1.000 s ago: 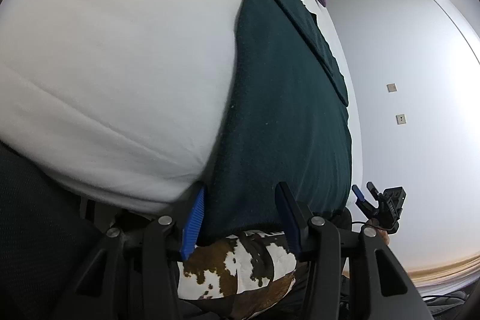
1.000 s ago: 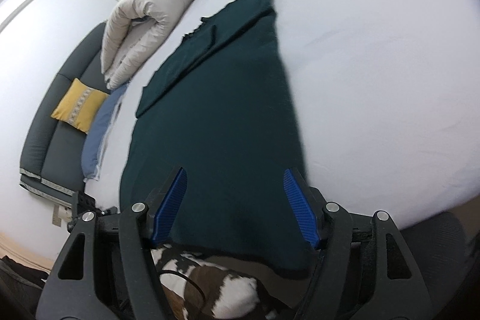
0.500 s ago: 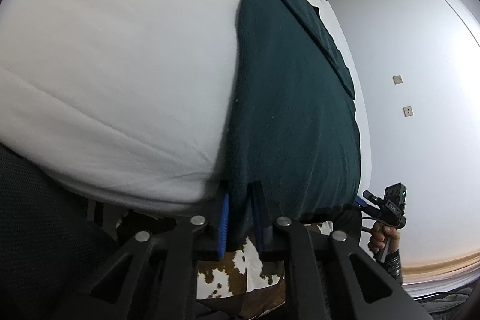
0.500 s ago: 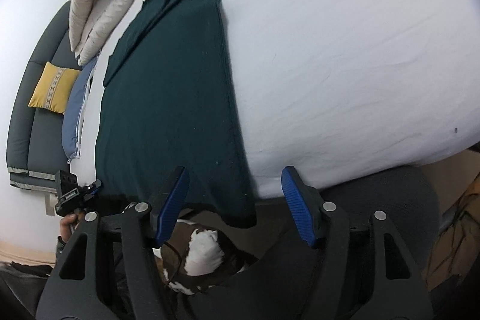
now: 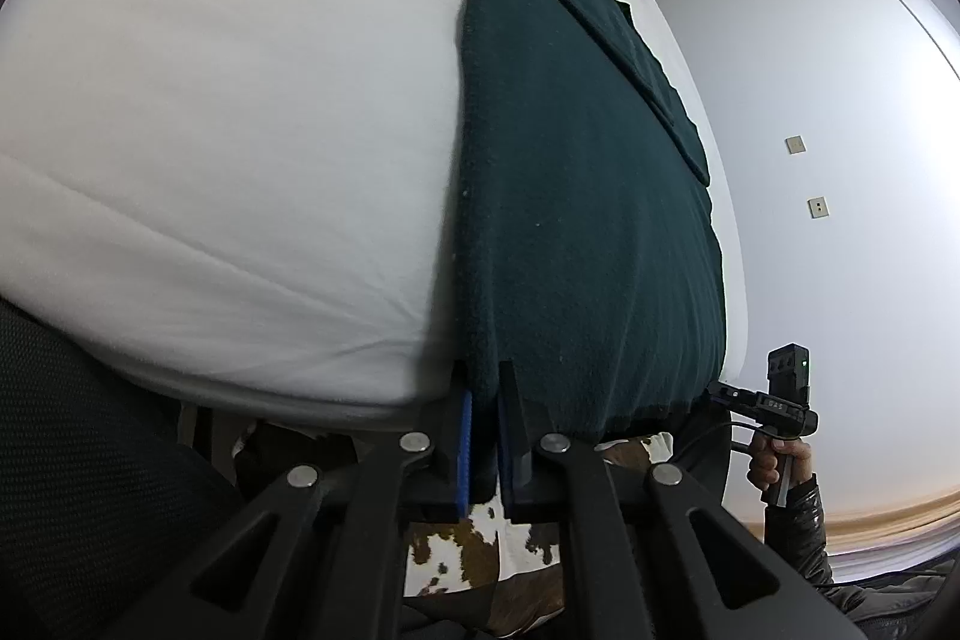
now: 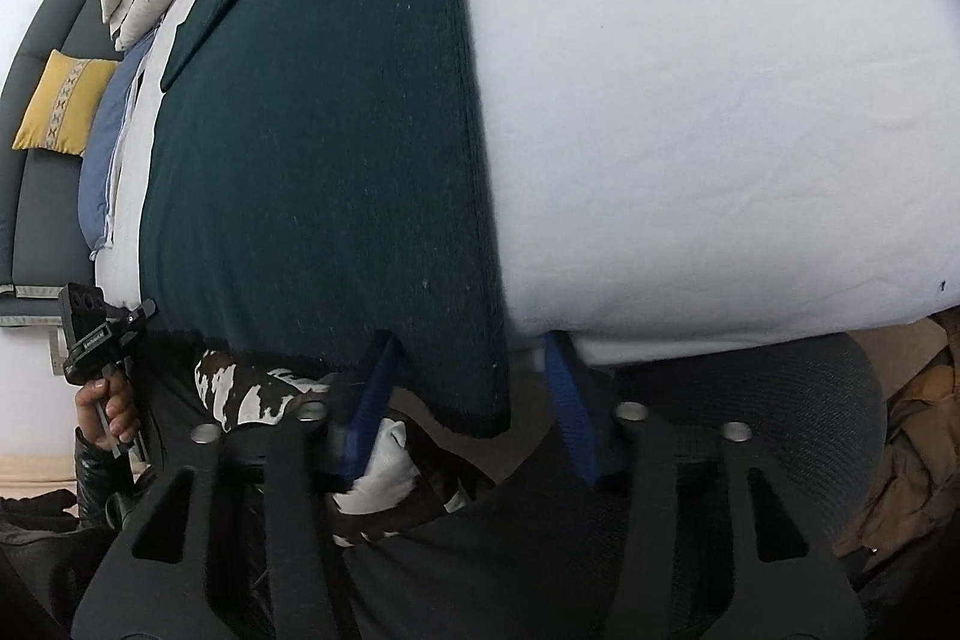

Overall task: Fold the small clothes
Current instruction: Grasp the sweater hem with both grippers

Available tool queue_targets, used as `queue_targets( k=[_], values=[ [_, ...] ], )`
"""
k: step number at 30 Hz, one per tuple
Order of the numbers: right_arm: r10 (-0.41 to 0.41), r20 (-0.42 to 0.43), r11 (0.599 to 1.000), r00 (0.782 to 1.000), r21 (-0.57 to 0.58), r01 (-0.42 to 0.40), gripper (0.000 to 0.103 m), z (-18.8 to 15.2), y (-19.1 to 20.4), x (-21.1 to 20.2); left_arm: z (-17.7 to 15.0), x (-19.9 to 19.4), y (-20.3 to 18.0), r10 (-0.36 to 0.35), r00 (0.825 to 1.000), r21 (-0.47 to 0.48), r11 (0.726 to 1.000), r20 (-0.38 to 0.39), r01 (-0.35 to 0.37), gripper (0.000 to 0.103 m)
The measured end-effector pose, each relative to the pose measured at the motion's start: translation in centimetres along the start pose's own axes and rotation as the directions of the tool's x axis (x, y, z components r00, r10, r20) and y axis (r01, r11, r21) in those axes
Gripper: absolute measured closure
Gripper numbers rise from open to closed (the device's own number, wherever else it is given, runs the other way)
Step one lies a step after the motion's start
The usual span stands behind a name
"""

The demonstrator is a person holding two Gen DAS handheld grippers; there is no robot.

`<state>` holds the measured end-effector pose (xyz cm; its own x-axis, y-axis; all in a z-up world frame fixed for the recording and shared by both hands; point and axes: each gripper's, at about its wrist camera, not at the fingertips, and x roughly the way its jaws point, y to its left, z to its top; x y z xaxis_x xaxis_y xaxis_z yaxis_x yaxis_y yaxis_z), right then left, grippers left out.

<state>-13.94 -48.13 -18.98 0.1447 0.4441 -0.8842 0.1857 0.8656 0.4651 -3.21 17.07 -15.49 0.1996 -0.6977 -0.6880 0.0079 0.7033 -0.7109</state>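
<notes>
Right claw [image 6: 474, 388] fingers motion-blurred; pad contact with dark green garment [image 6: 324, 148] corner unclear. Garment far end cut off by frame edge. Cow-print cloth [image 5: 480, 538] mostly hidden.

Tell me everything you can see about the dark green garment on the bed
The dark green garment looks like fuzzy knit or fleece, flecked with pale lint. It lies flat along the white bed, a narrower flap folded across its far end, its near hem overhanging the edge. The left gripper is shut on one near corner; the right gripper, jaws just closing, straddles the other without pressing it.
</notes>
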Motion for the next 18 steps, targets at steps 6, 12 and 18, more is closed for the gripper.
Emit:
queue_targets(
  k=[6,12,18],
  values=[
    [0.063,0.052,0.997,0.997,0.030,-0.065,0.095,-1.3,-1.0,0.2,0.0,0.0,-1.1,-0.006,1.000,0.027,1.000,0.003,0.006,0.097],
    [0.140,0.144,0.989,0.980,0.026,-0.145,0.097,-2.7,-0.6,-1.0,0.2,-0.3,-1.8,-0.006,1.000,0.042,0.999,0.012,0.006,0.097],
    [0.244,0.234,0.969,0.941,-0.028,-0.245,0.097,-3.0,1.4,-3.5,0.2,-1.4,-2.5,-0.033,0.999,0.056,0.998,0.028,0.031,0.097]
  ],
)
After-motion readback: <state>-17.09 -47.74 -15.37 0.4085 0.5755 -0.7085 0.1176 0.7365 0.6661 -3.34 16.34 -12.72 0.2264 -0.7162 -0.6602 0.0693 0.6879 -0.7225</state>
